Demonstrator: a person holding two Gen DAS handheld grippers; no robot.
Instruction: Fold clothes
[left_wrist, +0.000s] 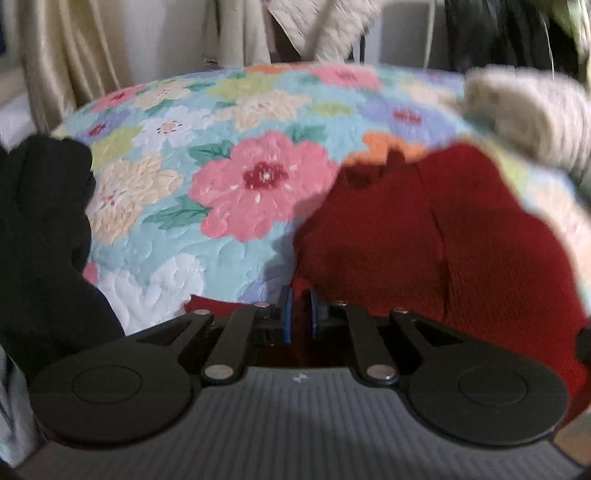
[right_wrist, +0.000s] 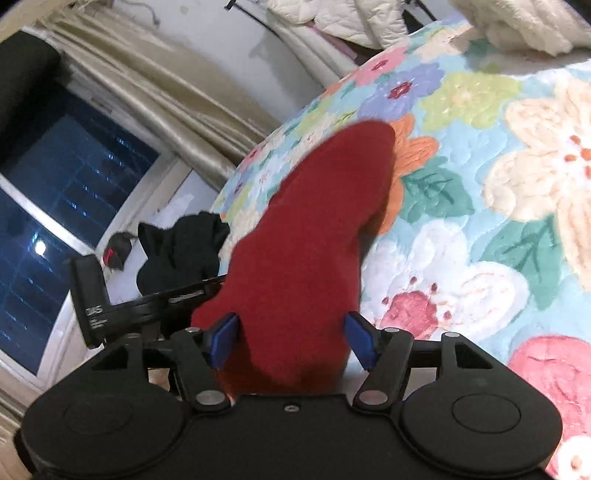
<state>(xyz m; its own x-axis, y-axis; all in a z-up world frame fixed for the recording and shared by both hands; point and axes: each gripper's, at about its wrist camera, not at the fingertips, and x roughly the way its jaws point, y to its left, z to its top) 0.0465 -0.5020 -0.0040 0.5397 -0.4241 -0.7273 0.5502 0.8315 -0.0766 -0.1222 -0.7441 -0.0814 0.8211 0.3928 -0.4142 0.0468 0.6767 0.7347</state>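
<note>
A red knit garment (left_wrist: 424, 240) lies bunched on the flowered quilt (left_wrist: 236, 122), to the right in the left wrist view. My left gripper (left_wrist: 301, 314) is shut on its near edge, and red cloth shows between the blue pads (left_wrist: 287, 312). In the right wrist view the same red garment (right_wrist: 310, 240) rises as a thick fold up the middle. My right gripper (right_wrist: 291, 339) is open, its blue pads (right_wrist: 223, 338) standing wide apart on either side of the fold. I cannot tell whether they touch the cloth.
A black garment (left_wrist: 40, 236) is heaped at the left edge of the bed, also seen as a black garment (right_wrist: 184, 251) by the window. A cream knit piece (left_wrist: 528, 114) lies at the far right. Beige curtains (right_wrist: 155, 96) and a dark window (right_wrist: 66, 192) are beyond the bed.
</note>
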